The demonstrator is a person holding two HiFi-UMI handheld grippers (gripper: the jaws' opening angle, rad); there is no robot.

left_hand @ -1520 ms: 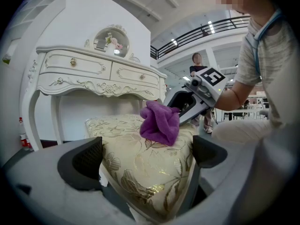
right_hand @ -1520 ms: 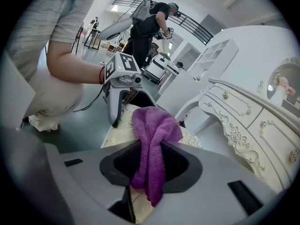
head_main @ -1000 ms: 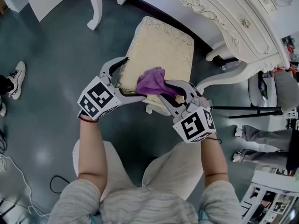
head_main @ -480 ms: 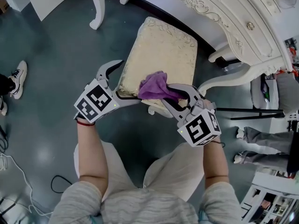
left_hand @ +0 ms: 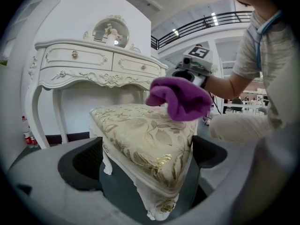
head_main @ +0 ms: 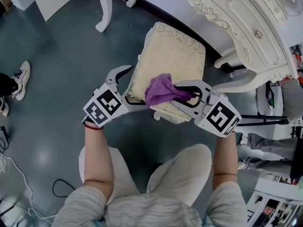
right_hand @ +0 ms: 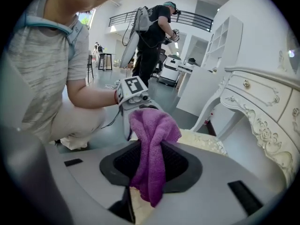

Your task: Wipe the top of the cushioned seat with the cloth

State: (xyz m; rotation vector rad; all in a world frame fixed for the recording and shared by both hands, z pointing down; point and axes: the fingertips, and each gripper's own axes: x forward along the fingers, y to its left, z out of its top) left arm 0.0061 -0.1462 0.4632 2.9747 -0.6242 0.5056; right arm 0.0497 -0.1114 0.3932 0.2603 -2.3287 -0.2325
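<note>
Fingers (right_hand: 179, 165) of right gripper (right_hand: 150, 168) around cloth (right_hand: 152, 125)

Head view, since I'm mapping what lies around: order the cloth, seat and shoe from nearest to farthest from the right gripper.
1. Cloth: clamped between the jaws of the right gripper.
2. Seat: just under and ahead of that gripper.
3. Shoe: far off at the left edge.
</note>
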